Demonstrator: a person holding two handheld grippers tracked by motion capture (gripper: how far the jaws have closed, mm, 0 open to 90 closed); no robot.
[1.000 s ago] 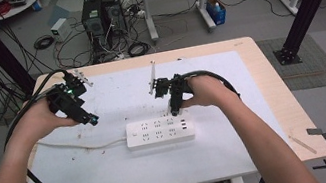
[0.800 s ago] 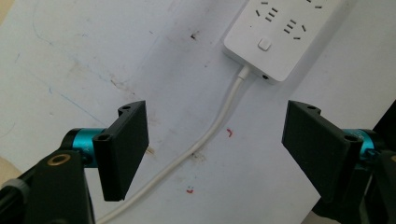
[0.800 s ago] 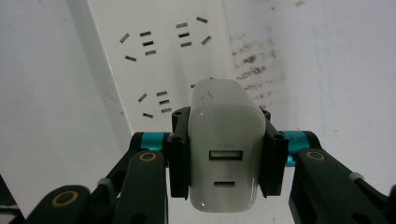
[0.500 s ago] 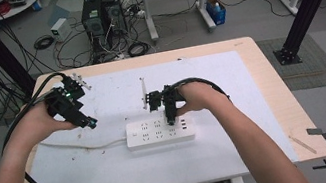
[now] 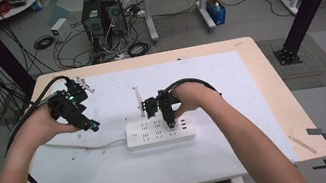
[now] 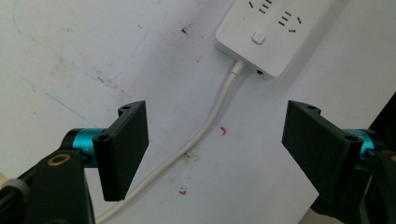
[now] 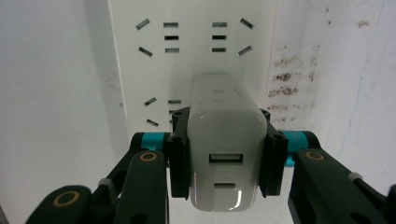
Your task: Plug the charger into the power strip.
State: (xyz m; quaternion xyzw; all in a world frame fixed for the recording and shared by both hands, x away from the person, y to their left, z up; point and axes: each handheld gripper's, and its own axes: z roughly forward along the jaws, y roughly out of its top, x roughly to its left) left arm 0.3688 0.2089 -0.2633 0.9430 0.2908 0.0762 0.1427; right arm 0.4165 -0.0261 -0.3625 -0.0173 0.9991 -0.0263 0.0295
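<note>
Right gripper point(image 5: 170, 120), high view: it stands over the right part of the white power strip point(image 5: 159, 131), jaws pointing down at the strip's face. The charger itself is too small to make out from here. The left gripper point(image 5: 86, 124) hangs over bare tabletop to the left of the strip, near the strip's white cable point(image 5: 84, 145), with nothing in it. The strip lies flat on the white table point(image 5: 231, 84), roughly in the middle.

Left gripper view: the jaws are spread wide, with only table surface and the cable point(image 6: 210, 126) between them. The strip's cable end, with its push button point(image 6: 258, 38), sits ahead; the hand does not steady the strip.

Right gripper view: the right gripper point(image 7: 226, 154) pinches a white USB charger point(image 7: 226, 135) by its two flat sides, pads pressed on it, USB ports facing the camera. The charger points at the strip's face point(image 7: 140, 70), with a free row of sockets beyond it. Whether its prongs are at a socket or already in one cannot be told; the body hides them.

Assessment: pick-up and carry are done. Seating the charger fully, or confirming it, and letting go remain.
</note>
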